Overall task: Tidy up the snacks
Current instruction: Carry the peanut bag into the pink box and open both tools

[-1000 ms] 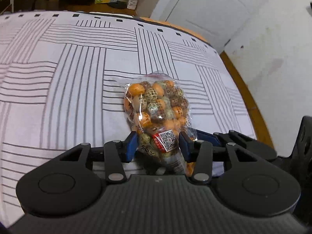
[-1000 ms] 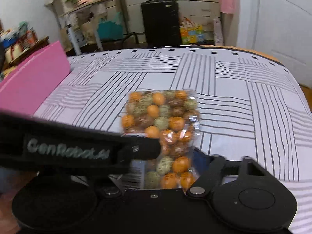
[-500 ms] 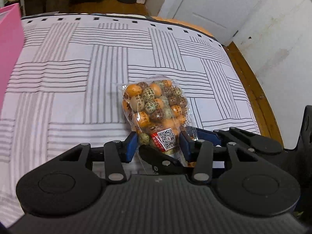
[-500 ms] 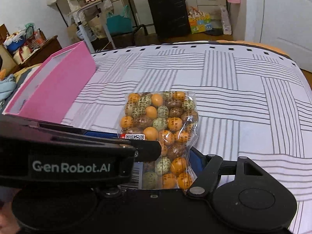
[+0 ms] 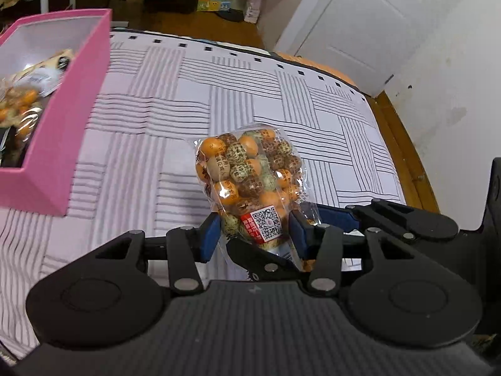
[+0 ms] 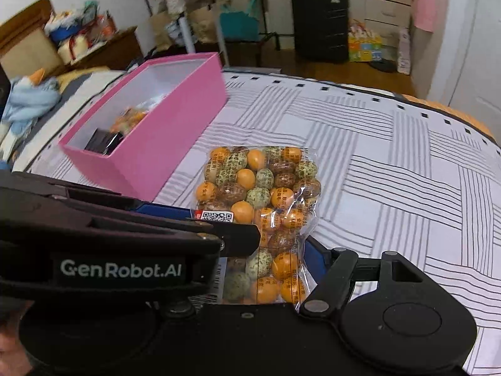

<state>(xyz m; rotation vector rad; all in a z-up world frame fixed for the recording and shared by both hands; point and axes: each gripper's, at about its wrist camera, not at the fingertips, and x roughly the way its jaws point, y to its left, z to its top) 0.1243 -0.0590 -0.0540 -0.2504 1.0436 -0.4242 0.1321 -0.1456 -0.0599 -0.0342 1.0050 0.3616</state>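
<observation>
Left wrist view: two grippers' jaws clenched on one snack bag (image 5: pixel 247 175), one pink box (image 5: pixel 62 131) beside.

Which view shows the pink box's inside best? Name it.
The right wrist view: the open rectangular pink cardboard box shows its whole rim and its interior holding snack packets. The left wrist view crops the box at the frame's left edge, showing one corner and some blurred packets.
</observation>
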